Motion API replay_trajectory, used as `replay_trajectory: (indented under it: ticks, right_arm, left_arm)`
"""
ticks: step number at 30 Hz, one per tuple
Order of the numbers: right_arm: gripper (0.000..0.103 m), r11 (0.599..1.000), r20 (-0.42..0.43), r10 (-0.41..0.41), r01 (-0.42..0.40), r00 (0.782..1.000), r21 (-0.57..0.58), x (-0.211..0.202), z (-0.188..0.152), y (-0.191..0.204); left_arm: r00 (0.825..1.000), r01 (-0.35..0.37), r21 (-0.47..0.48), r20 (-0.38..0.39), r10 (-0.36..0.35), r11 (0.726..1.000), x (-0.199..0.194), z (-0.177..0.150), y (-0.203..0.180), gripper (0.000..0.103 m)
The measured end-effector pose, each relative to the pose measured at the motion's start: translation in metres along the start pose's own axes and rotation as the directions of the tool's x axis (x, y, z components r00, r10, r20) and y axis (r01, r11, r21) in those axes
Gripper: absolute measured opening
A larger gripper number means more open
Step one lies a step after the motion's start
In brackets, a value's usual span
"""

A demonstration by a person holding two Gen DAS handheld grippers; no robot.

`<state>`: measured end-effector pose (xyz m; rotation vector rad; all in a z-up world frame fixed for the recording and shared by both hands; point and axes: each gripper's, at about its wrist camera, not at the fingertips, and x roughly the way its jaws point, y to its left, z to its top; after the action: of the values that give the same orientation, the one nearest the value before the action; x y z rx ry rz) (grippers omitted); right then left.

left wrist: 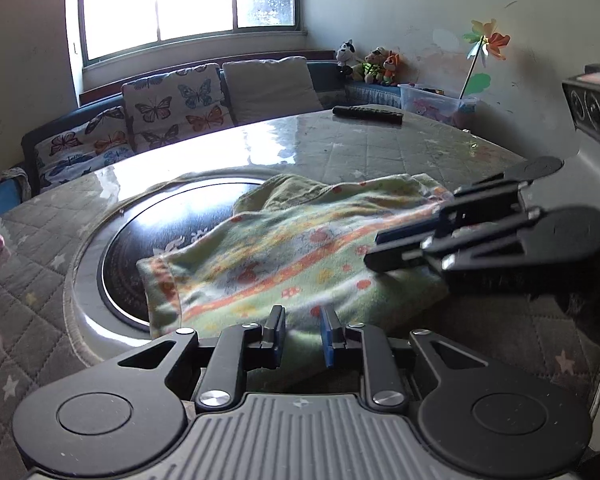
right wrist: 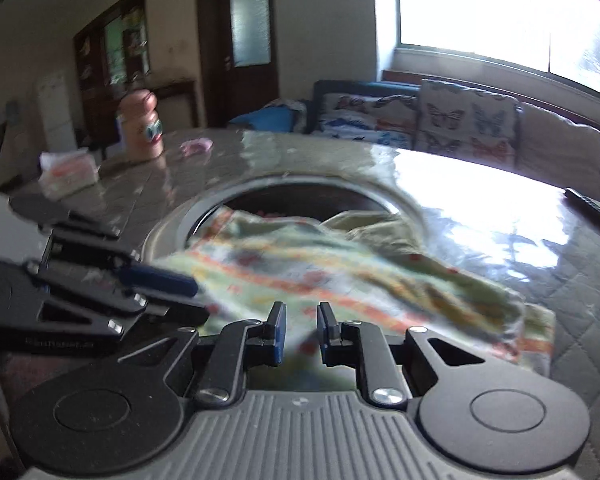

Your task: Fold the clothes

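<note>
A green garment (left wrist: pixel 284 252) with orange stripes and small prints lies rumpled on the table, its far part over a round black plate (left wrist: pixel 140 248) set in the tabletop. My left gripper (left wrist: pixel 302 330) is at the garment's near edge, jaws narrowly apart with cloth pinched between the pads; in the right wrist view the left gripper (right wrist: pixel 200 300) meets the garment (right wrist: pixel 340 276) at its left edge. My right gripper (right wrist: pixel 302 330) is slightly open, the cloth showing blurred in the gap. From the left wrist view the right gripper (left wrist: pixel 374 248) reaches in low over the cloth's right side.
The table (left wrist: pixel 360 148) has a quilted cover under glossy glass. A black remote (left wrist: pixel 367 115) lies at its far edge. A pink bottle (right wrist: pixel 142 126), a tissue pack (right wrist: pixel 68 172) and a small pink item (right wrist: pixel 196 146) stand at the far left. A butterfly-cushioned sofa (left wrist: pixel 172 104) runs behind.
</note>
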<state>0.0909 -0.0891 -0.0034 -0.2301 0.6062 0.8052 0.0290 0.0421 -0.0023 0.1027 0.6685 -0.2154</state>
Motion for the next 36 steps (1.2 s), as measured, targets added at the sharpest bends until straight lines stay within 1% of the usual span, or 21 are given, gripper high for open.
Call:
replay_trajectory:
  ticks: [2,4,5,7,9,12,14,18,19,22,24,26,29,30,34,36]
  right_arm:
    - [0.017,0.999,-0.024,0.000,-0.001,1.000,-0.046,0.004,-0.011,0.012]
    - [0.018,0.998,-0.018,-0.006,0.004,1.000,-0.063,-0.001,-0.012,0.015]
    - [0.018,0.998,-0.015,-0.006,0.005,1.000,-0.070,-0.004,-0.012,0.017]
    - [0.018,0.998,-0.004,0.023,-0.023,1.000,-0.063,-0.010,-0.012,0.021]
    - [0.018,0.997,-0.018,0.034,-0.035,0.999,-0.070,-0.009,-0.017,0.027]
    - [0.018,0.997,-0.007,0.022,-0.023,1.000,-0.078,-0.009,-0.023,0.030]
    - [0.018,0.998,0.005,0.021,-0.020,1.000,-0.051,-0.017,-0.021,0.025]
    - [0.018,1.000,0.027,-0.010,0.010,1.000,-0.008,-0.026,-0.020,0.016]
    - [0.018,1.000,0.018,-0.024,0.024,1.000,0.016,-0.027,-0.023,0.010]
    - [0.018,0.998,-0.005,-0.052,0.052,0.999,0.045,-0.029,-0.033,-0.001]
    - [0.018,0.996,-0.011,-0.062,0.062,0.998,0.058,-0.033,-0.037,-0.006]
    - [0.018,0.991,-0.015,-0.097,0.098,0.995,0.088,-0.040,-0.043,-0.015]
    - [0.018,0.981,-0.009,-0.119,0.119,0.993,0.152,-0.050,-0.047,-0.030]
    - [0.018,0.977,-0.020,-0.131,0.133,0.991,0.165,-0.051,-0.049,-0.035]
    - [0.018,0.968,-0.051,-0.167,0.174,0.985,0.183,-0.056,-0.056,-0.046]
    - [0.018,0.966,-0.040,-0.179,0.183,0.983,0.180,-0.060,-0.053,-0.046]
  left_arm:
    - [1.000,-0.001,-0.009,-0.002,0.001,1.000,-0.002,-0.005,0.001,0.022]
    - [1.000,-0.004,-0.015,0.001,0.004,1.000,-0.005,-0.004,0.001,0.022]
    - [1.000,-0.005,-0.019,0.002,0.005,1.000,-0.006,-0.004,0.002,0.022]
    - [1.000,-0.007,-0.018,0.016,0.007,1.000,-0.009,-0.002,0.001,0.022]
    - [1.000,-0.017,-0.020,0.025,0.018,1.000,-0.010,-0.001,0.002,0.022]
    - [1.000,-0.029,-0.044,0.004,0.029,0.999,-0.006,-0.006,0.007,0.023]
    - [0.999,-0.037,-0.054,-0.005,0.036,0.998,-0.005,-0.009,0.010,0.023]
    - [0.999,-0.047,-0.069,0.009,0.047,0.997,-0.008,-0.007,0.015,0.023]
    - [0.999,-0.050,-0.075,0.010,0.051,0.996,-0.008,-0.006,0.016,0.023]
    - [0.998,-0.057,-0.081,-0.007,0.057,0.995,-0.004,-0.009,0.020,0.023]
    - [0.998,-0.056,-0.075,-0.005,0.056,0.996,-0.005,-0.010,0.020,0.023]
    - [0.998,-0.055,-0.076,-0.005,0.055,0.996,-0.005,-0.011,0.020,0.023]
    - [0.999,-0.054,-0.077,-0.006,0.054,0.996,-0.005,-0.011,0.021,0.023]
    - [0.999,-0.054,-0.077,-0.005,0.053,0.996,-0.005,-0.011,0.021,0.023]
    - [0.999,-0.053,-0.076,-0.006,0.053,0.996,-0.006,-0.011,0.021,0.023]
    - [0.999,-0.054,-0.073,-0.007,0.054,0.996,-0.006,-0.011,0.020,0.023]
